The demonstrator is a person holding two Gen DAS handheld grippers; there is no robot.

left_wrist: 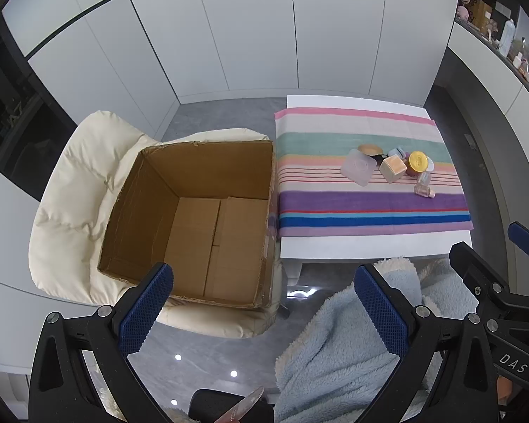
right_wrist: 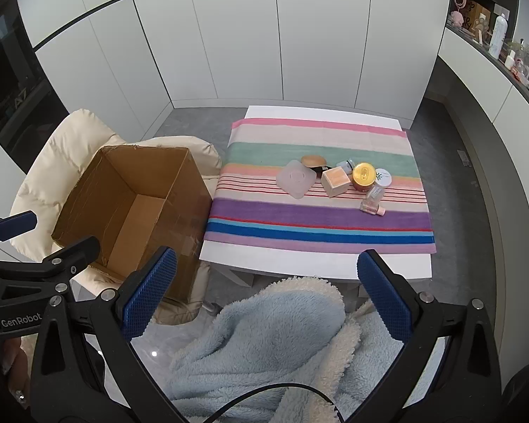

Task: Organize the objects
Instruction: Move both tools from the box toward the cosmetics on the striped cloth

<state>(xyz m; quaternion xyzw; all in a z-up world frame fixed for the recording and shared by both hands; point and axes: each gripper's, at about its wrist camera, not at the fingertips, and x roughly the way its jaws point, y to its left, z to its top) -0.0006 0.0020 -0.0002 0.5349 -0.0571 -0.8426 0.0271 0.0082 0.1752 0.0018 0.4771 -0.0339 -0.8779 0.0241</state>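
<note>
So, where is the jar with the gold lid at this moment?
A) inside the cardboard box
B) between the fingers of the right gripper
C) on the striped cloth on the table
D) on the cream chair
C: the jar with the gold lid stands among the other small containers on the striped cloth, while the cardboard box holds nothing and both grippers are open with nothing in them.
</note>
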